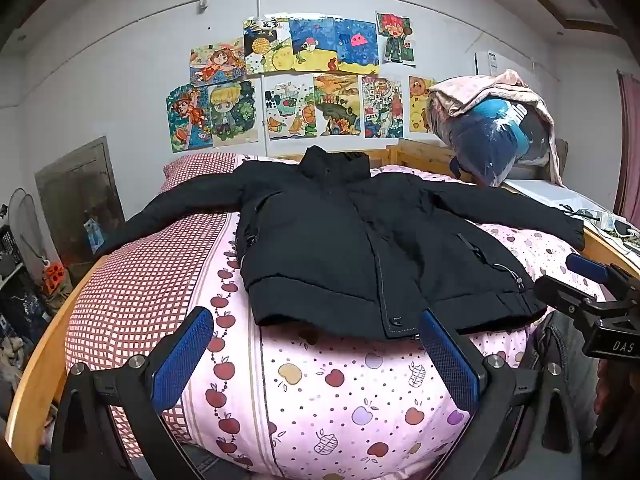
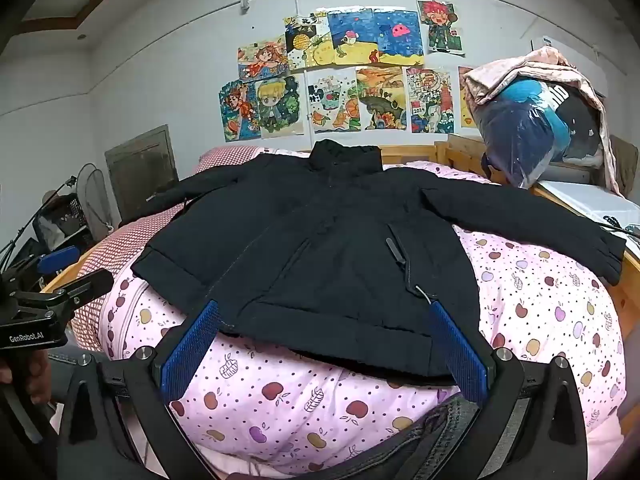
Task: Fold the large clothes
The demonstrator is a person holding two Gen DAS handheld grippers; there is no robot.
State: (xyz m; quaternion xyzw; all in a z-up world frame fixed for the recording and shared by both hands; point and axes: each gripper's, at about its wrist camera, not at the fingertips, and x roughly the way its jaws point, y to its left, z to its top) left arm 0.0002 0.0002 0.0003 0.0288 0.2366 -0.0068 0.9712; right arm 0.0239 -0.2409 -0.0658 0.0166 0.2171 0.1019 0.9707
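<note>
Both claws gape wide and hold nothing. The left gripper (image 1: 318,338) hovers just short of the jacket (image 1: 340,240) hem, level, fingers forward. The right gripper (image 2: 326,334) hangs over the hem's right part. The jacket lies flat, front up, sleeves spread, on the quilt (image 1: 320,400).

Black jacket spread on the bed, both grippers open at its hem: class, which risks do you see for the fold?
The black jacket is bulky, so open fingers may pinch only its top layer. Its far sleeve cuff lies near cables on the side table and could drag them. The soft quilt may bunch.
</note>
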